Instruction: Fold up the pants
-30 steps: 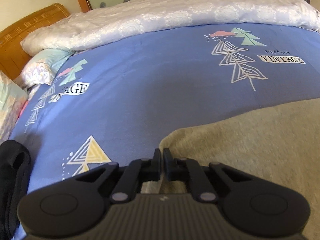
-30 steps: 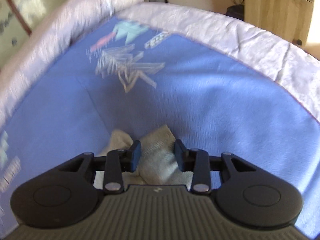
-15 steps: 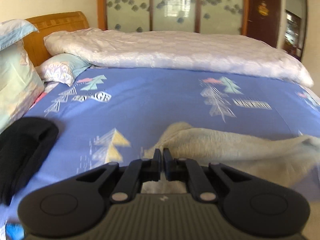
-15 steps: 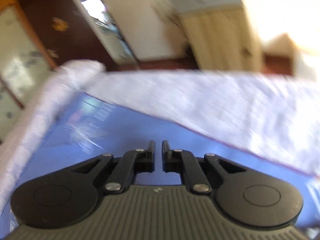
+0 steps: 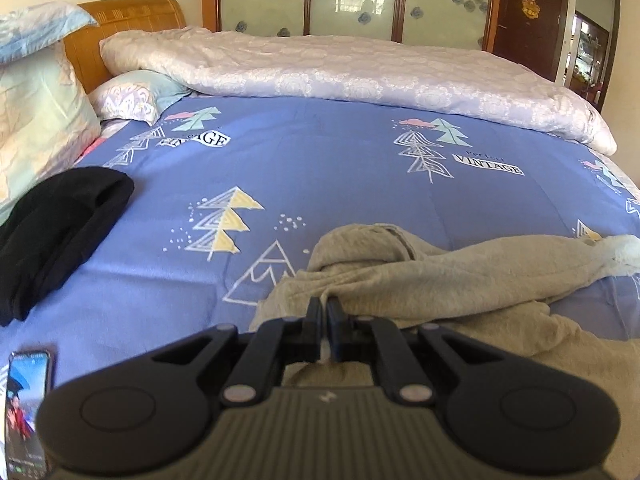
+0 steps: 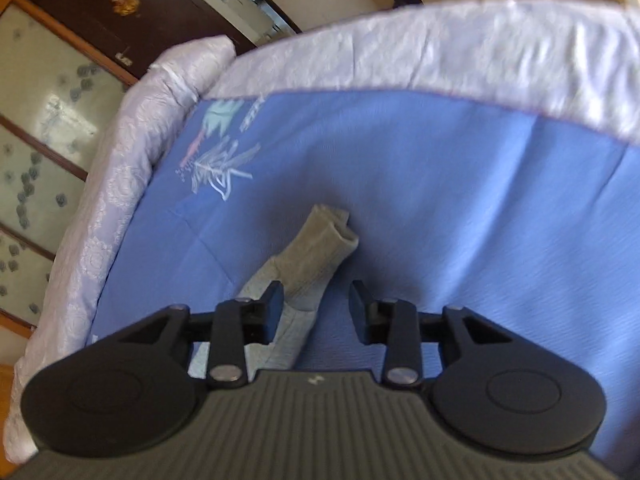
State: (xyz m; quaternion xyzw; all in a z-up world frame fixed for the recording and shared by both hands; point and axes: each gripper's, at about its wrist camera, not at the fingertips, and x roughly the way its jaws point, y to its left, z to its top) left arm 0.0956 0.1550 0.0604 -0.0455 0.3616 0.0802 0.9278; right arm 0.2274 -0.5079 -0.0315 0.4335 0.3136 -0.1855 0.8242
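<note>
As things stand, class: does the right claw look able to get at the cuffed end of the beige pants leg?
Probably yes. The right claw is opening just short of the pants leg, which lies bare on the blue sheet, with nothing between them.

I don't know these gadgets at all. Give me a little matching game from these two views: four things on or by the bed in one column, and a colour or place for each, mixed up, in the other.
Things:
1. pants
2. folded garment
3. phone
4. quilt

Descriptions:
A. black, at the left side of the bed near the pillows
B. pale lilac, bunched along the far side of the bed
C. beige, crumpled on the blue sheet in front of the left gripper
D. screen lit, at the bottom left corner of the left view

Pairs: 1-C, 2-A, 3-D, 4-B
</note>
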